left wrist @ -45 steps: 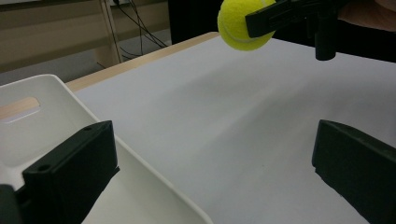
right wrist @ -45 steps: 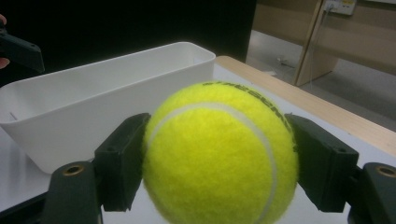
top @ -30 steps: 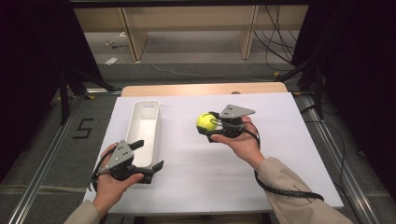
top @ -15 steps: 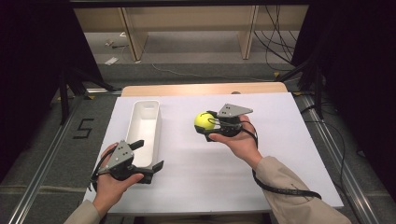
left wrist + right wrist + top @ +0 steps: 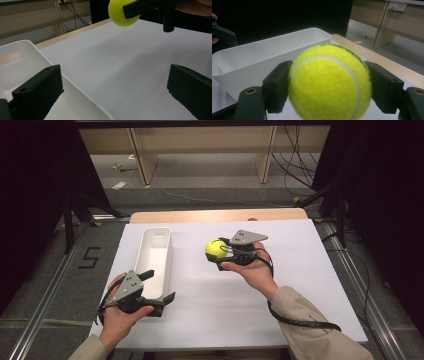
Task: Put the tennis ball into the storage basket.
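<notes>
Clamped on a yellow tennis ball, the right gripper holds it off the white table top, near the middle and just to the right of the long white bin, whose open, empty trough shows beyond the ball in the right gripper view. Nearer the person, the left gripper rests at the table's front left with its jaws spread wide, one over the bin's near end and the other over bare table. Beyond the far edge stand pale wooden shelf legs and loose cables on the floor.
</notes>
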Motion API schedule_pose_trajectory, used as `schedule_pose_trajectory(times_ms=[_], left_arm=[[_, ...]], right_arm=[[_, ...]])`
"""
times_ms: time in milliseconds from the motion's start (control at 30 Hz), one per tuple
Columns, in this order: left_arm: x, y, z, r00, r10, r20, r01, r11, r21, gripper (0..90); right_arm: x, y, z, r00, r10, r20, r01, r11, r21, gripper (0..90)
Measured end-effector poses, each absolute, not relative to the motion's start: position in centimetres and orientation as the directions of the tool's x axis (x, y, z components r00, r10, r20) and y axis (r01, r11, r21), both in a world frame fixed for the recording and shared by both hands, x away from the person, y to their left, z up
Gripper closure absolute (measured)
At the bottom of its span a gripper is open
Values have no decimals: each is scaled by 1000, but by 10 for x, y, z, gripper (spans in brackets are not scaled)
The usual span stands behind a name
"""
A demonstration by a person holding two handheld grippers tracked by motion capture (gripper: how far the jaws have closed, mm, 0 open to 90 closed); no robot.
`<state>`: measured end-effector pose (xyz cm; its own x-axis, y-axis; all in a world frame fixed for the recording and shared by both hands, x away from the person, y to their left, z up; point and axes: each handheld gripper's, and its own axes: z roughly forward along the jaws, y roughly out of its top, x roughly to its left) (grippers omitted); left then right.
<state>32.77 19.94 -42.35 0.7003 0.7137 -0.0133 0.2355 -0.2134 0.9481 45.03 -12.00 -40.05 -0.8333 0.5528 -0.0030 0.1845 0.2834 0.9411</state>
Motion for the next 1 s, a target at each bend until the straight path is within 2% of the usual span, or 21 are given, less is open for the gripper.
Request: schedule_pose_trajectory(times_ms=[1000], left_arm=[[328,199,-423,701,713,-13,235,-214,948,0]], right_arm=[[455,-106,-400,-841,540,-7,176,286,942,266]])
